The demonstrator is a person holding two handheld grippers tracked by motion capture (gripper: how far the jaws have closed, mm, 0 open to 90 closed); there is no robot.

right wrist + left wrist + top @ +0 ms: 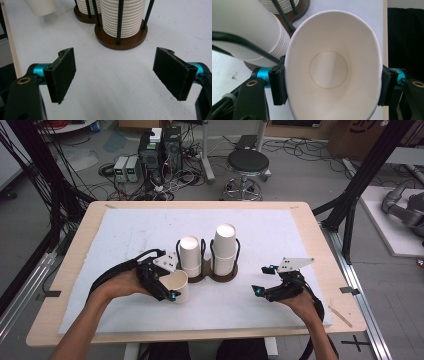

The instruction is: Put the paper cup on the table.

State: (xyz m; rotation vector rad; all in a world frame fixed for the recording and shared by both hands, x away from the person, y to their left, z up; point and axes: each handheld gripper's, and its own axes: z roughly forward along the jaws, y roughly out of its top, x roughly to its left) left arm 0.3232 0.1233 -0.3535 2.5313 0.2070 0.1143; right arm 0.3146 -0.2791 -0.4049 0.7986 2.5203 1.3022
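In the high view the left gripper (172,290) is covering much of the side of the single paper cup (176,285), and the gripper's own body is hiding where the pads are meeting the cup wall. The left gripper view is showing that better: the cup (332,72) is lying with its mouth toward the camera, its rim squeezed into an oval between the two black jaws, with the lower edge running off the bottom of the picture. The left forearm is coming in from the bottom left, angling across the white mat (130,232), the hand resting low just in front of the brown cup holder (209,276).

The holder is carrying two stacks of cups, a shorter left stack (189,255) and a taller right stack (225,247), both cut off at the top in the right gripper view.

The right gripper (261,280) is hovering to the right of the holder, well apart from it, its jaws standing wide with nothing between them, pointing toward the stacks
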